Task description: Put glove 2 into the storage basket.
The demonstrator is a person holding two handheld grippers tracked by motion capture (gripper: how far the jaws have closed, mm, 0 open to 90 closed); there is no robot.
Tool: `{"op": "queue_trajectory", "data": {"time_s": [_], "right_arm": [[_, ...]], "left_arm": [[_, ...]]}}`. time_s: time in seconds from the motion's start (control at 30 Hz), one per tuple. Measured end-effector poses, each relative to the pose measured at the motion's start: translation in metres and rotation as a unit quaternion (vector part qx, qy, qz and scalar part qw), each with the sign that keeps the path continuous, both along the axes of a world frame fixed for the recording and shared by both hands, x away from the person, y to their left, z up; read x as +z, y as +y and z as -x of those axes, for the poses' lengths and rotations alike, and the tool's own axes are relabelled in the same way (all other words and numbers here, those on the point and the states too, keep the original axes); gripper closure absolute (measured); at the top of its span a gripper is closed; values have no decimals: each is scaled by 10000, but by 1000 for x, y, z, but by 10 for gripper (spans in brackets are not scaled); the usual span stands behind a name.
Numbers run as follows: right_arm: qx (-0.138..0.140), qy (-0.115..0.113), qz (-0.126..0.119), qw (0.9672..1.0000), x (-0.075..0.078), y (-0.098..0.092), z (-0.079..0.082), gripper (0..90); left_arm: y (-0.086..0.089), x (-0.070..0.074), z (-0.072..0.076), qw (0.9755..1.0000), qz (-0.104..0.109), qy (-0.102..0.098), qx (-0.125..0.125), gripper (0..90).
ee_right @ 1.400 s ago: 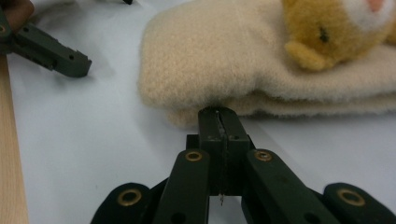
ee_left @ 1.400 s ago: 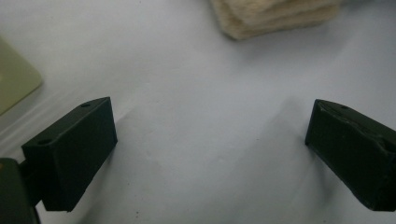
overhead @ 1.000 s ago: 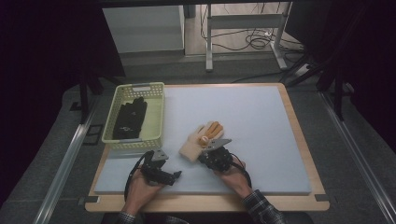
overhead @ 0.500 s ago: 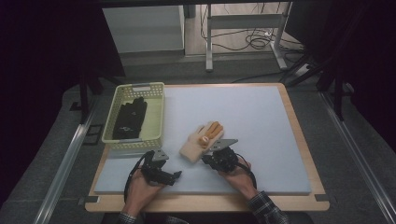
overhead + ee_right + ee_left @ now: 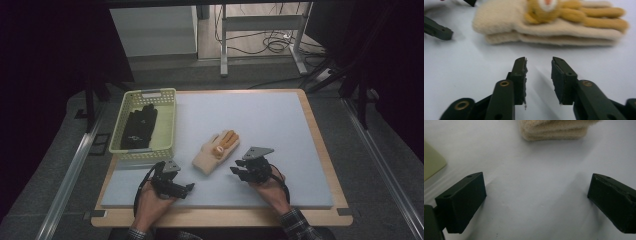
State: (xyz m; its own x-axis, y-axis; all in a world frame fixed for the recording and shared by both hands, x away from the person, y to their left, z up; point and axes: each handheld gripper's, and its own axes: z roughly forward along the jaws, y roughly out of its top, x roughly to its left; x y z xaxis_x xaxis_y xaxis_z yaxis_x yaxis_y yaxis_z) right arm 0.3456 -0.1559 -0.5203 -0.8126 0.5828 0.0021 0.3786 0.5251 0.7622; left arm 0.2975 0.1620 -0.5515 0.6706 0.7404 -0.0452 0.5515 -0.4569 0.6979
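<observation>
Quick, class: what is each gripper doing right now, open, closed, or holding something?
Left gripper: open wide, nothing between its jaws.
Right gripper: jaws just been opening, now apart with nothing between them; the cream glove lies ahead, untouched.

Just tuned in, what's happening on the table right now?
A person holds a gripper in each hand at the near edge of the table. The right gripper, its jaws just opening with nothing between them, sits beside the cream glove. The left gripper is open and idle. A black glove lies in the basket.
</observation>
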Motion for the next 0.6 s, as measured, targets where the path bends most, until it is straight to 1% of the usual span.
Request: {"op": "queue_trajectory", "data": {"time_s": [0.03,0.13,0.17,0.2,0.23,0.27,0.3,0.37,0.4,0.43,0.47,0.5,0.6], "right_arm": [[-92,-37,22,9999,1,-7,0,555],[-228,-56,42,9997,1,-19,-2,477],[-228,-56,42,9997,1,-19,-2,477],[-334,-65,68,9994,1,-26,-3,434],[-391,-67,78,9992,0,-30,-3,414],[-391,-67,78,9992,0,-30,-3,414],[-492,-69,108,9987,0,-38,-4,375],[-589,-77,142,9981,-1,-45,-5,344],[-589,-77,142,9981,-1,-45,-5,344],[-678,-89,171,9975,-1,-52,-5,320],[-678,-89,171,9975,-1,-52,-5,320],[-760,-117,185,9969,-2,-59,-6,300],[-860,-154,243,9959,-3,-69,-6,276]], "left_arm": [[0,0,0,10000,0,-1,-2,18],[0,0,0,10000,-2,-2,-2,18],[0,0,0,10000,-1,-2,-3,18],[0,0,0,10000,2,-1,-1,18],[0,0,0,10000,2,1,-1,18],[0,0,0,10000,2,1,-1,18],[0,0,0,10000,3,0,-1,18],[0,0,0,10000,2,0,-1,18],[0,0,0,10000,2,0,-1,18],[0,0,0,10000,2,0,-2,18],[0,0,0,10000,2,0,-2,18],[0,0,0,10000,0,0,-3,18],[0,0,0,10000,-1,0,-5,18]]}}
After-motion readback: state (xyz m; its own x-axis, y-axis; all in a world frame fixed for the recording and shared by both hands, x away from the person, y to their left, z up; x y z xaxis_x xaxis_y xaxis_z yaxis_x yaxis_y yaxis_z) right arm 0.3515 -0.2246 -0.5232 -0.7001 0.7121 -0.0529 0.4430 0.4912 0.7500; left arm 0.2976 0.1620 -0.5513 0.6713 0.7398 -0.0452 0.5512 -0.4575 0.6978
